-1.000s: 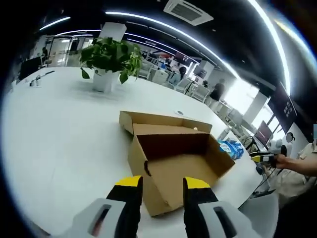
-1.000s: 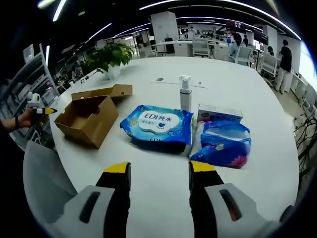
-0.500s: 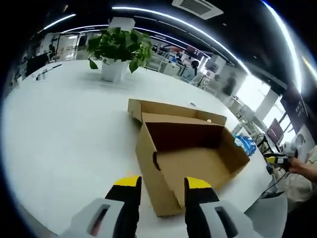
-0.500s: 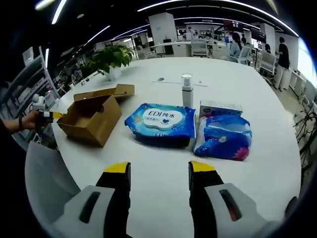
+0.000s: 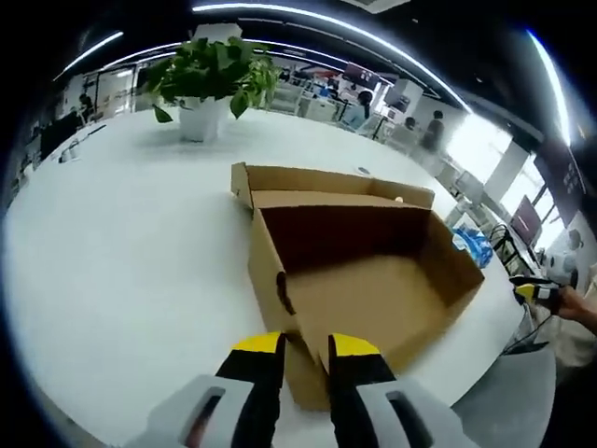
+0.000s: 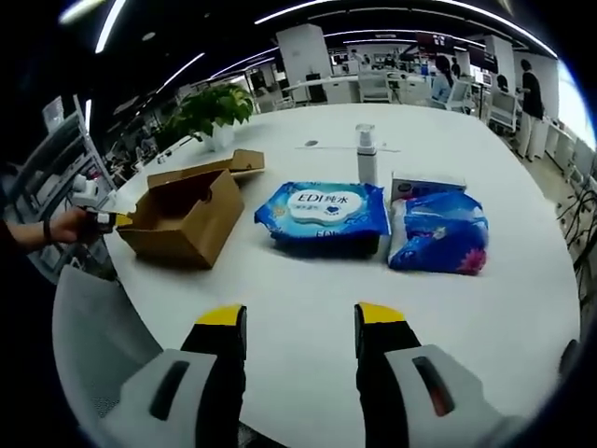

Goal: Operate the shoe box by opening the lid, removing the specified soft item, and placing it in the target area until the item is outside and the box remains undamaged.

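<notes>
Now the open shoe box (image 5: 359, 280) is sitting near an edge of the white bench (image 5: 121, 243), lid folded back, its inside showing bare cardboard.

Beside it along the bench, a blue wipes pack (image 6: 326, 213), a blue soft pack (image 6: 438, 231), a small carton (image 6: 426, 186) and a pump bottle (image 6: 367, 154) are lying grouped together. The left tool (image 5: 303, 347) is closing its jaws narrowly around the box's near wall at the corner, while the right tool (image 6: 300, 319) is hovering spread wide over bare bench, gripping nothing.
</notes>
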`<control>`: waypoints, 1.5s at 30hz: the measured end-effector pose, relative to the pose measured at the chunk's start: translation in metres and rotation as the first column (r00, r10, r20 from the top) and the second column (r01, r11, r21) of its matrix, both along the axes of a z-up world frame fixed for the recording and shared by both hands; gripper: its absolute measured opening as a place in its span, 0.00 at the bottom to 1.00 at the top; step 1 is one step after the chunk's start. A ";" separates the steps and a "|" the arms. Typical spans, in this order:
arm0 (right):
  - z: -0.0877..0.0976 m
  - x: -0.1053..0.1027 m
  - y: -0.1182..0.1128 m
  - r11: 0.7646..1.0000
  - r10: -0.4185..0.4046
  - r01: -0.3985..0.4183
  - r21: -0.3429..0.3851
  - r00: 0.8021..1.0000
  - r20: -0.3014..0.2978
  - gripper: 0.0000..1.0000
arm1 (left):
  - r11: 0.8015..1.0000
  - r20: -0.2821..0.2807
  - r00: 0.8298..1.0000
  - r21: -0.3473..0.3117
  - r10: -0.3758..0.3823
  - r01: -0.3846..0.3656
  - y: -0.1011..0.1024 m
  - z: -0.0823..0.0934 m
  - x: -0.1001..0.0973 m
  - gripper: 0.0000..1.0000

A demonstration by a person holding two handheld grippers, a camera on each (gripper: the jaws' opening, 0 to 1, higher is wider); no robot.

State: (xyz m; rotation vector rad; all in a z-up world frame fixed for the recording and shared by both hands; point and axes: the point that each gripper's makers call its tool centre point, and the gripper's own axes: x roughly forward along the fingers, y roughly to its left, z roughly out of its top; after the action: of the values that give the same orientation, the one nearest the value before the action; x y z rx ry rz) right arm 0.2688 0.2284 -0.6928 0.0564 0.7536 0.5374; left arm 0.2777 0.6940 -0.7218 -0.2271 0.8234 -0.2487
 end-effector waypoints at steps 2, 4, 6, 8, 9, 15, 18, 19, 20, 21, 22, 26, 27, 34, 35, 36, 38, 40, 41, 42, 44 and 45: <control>-0.002 -0.002 0.005 1.000 0.001 0.000 0.013 1.000 -0.002 0.43 | 1.000 -0.001 1.000 0.004 -0.014 0.014 0.000 0.000 -0.002 0.18; -0.006 -0.005 0.012 1.000 0.013 -0.013 0.016 1.000 -0.010 0.43 | 0.999 -0.008 1.000 0.019 -0.029 0.029 -0.001 0.000 -0.005 0.18; -0.009 -0.009 0.020 0.999 0.035 -0.034 0.011 0.999 -0.017 0.43 | 0.996 -0.009 0.998 0.048 -0.069 0.069 -0.003 0.000 -0.009 0.17; -0.011 -0.010 0.027 0.999 0.045 -0.044 0.020 0.999 -0.020 0.43 | 0.996 -0.011 0.997 0.042 -0.078 0.078 -0.007 0.000 -0.014 0.17; -0.013 -0.009 0.027 0.999 0.047 -0.046 0.025 0.999 -0.020 0.43 | 0.996 -0.011 0.997 0.038 -0.081 0.082 -0.009 0.000 -0.016 0.17; -0.017 0.008 0.046 0.995 0.086 -0.085 0.047 0.996 -0.013 0.43 | 0.991 -0.009 0.992 0.042 -0.127 0.127 -0.025 -0.001 -0.030 0.17; -0.011 0.022 0.059 0.993 0.089 -0.089 0.076 0.996 0.008 0.43 | 0.982 -0.014 0.985 0.075 -0.170 0.171 -0.033 -0.002 -0.037 0.17; -0.009 0.026 0.065 0.992 0.086 -0.087 0.090 0.996 0.015 0.43 | 0.982 -0.016 0.985 0.076 -0.171 0.172 -0.035 -0.002 -0.038 0.17; -0.006 0.031 0.069 0.991 0.083 -0.085 0.102 0.996 0.021 0.43 | 0.982 -0.019 0.985 0.077 -0.174 0.175 -0.037 0.000 -0.040 0.17; -0.003 0.036 0.076 0.989 0.081 -0.084 0.119 0.996 0.029 0.43 | 0.980 -0.019 0.983 0.081 -0.181 0.182 -0.039 0.000 -0.041 0.17; -0.001 0.041 0.081 0.988 0.081 -0.085 0.132 0.996 0.032 0.43 | 0.980 -0.018 0.983 0.083 -0.182 0.183 -0.039 -0.001 -0.041 0.17; 0.006 0.060 0.103 0.982 0.089 -0.096 0.163 0.995 0.050 0.43 | 0.985 -0.018 0.987 0.063 -0.160 0.161 -0.042 -0.002 -0.044 0.17; 0.007 0.063 0.107 0.981 0.091 -0.098 0.168 0.995 0.052 0.43 | 0.985 -0.015 0.987 0.059 -0.159 0.159 -0.042 -0.002 -0.045 0.17; 0.019 0.091 0.127 0.973 0.077 -0.091 0.212 0.994 0.071 0.43 | 0.991 0.001 0.991 0.032 -0.132 0.132 -0.043 -0.001 -0.045 0.17; 0.021 0.094 0.132 0.972 0.078 -0.092 0.217 0.994 0.072 0.43 | 0.991 0.002 0.991 0.035 -0.132 0.132 -0.043 -0.001 -0.045 0.17; 0.022 0.097 0.135 0.971 0.079 -0.094 0.220 0.994 0.072 0.43 | 0.990 0.002 0.991 0.039 -0.133 0.133 -0.043 -0.001 -0.045 0.17; 0.020 0.105 0.140 0.970 0.084 -0.097 0.223 0.994 0.068 0.43 | 0.991 0.003 0.991 0.040 -0.131 0.131 -0.043 -0.001 -0.045 0.17; 0.019 0.112 0.144 0.972 0.080 -0.092 0.216 0.995 0.060 0.43 | 0.991 0.005 0.992 0.038 -0.126 0.126 -0.043 -0.001 -0.046 0.17; 0.019 0.117 0.147 0.973 0.074 -0.084 0.217 0.996 0.056 0.42 | 0.992 0.007 0.992 0.037 -0.125 0.124 -0.043 -0.001 -0.045 0.17; 0.019 0.120 0.149 0.973 0.066 -0.076 0.219 0.996 0.052 0.42 | 0.992 0.008 0.992 0.036 -0.122 0.122 -0.043 -0.001 -0.045 0.17; 0.017 0.127 0.151 0.975 0.041 -0.047 0.218 0.999 0.032 0.40 | 0.992 0.011 0.993 0.035 -0.119 0.119 -0.043 -0.001 -0.046 0.17; 0.014 0.134 0.149 0.977 0.019 -0.020 0.214 1.000 0.009 0.39 | 0.992 0.012 0.993 0.037 -0.118 0.117 -0.043 -0.001 -0.046 0.17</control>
State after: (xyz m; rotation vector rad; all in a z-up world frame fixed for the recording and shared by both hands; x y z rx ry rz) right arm 0.4024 0.3778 -0.6788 0.2476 0.6874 0.6359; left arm 0.2320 0.6506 -0.7225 -0.1432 0.8275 -0.3454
